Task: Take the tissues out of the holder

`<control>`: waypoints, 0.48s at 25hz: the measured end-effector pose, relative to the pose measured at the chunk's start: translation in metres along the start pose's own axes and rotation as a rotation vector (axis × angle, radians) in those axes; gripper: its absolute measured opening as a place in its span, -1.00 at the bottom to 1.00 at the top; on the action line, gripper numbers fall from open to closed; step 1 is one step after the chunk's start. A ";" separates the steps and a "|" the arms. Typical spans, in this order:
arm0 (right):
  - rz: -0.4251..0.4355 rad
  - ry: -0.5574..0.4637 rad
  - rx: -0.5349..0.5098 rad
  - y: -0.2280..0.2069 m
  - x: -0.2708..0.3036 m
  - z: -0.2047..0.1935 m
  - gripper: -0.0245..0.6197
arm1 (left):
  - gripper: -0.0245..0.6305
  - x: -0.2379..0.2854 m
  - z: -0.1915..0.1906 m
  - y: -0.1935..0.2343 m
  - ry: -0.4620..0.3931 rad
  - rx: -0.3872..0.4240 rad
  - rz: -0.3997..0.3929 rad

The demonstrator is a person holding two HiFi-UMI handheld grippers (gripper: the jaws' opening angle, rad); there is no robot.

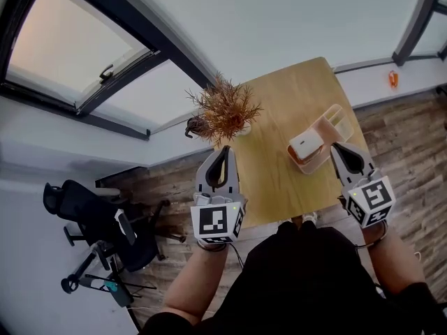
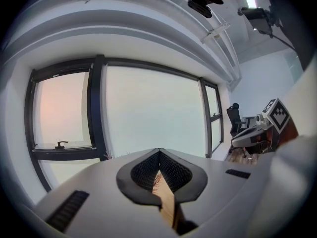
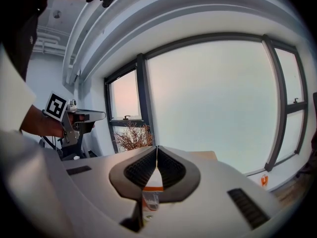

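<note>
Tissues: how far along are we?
Done: nothing; the tissues sit in the holder on the table. In hand: nothing; the left gripper and right gripper are both shut and empty, the right one nearer the holder. Left: open, grip the tissues, lift them out.

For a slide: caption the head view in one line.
Both shut, the left gripper and right gripper hang at a wooden table bearing a tissue holder and dried plant.
</note>
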State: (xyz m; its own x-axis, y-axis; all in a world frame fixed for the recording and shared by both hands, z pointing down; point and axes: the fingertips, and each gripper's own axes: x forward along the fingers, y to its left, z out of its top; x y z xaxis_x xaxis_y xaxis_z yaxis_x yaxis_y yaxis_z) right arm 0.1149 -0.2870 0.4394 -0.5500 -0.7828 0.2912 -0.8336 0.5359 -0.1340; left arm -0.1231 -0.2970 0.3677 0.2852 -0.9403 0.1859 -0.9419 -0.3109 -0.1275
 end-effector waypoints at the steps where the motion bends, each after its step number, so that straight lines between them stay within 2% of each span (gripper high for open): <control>1: 0.004 0.003 -0.006 0.003 0.002 -0.003 -0.90 | -0.91 0.001 -0.005 0.002 0.004 -0.002 -0.002; 6: 0.011 0.019 -0.031 0.010 0.015 -0.021 -0.90 | -0.91 0.007 -0.040 0.007 0.040 -0.022 -0.015; 10: -0.026 0.046 -0.063 0.012 0.023 -0.042 -0.90 | -0.91 0.014 -0.065 0.004 0.069 -0.047 -0.030; 12: -0.036 0.063 -0.059 0.013 0.025 -0.053 -0.81 | -0.91 0.018 -0.071 0.000 0.069 -0.054 -0.040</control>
State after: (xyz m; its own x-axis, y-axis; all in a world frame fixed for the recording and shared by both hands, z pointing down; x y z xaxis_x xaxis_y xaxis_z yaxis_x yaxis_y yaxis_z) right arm 0.0929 -0.2825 0.4950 -0.5138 -0.7814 0.3540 -0.8473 0.5269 -0.0667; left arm -0.1303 -0.3037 0.4399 0.3112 -0.9149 0.2571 -0.9387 -0.3381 -0.0667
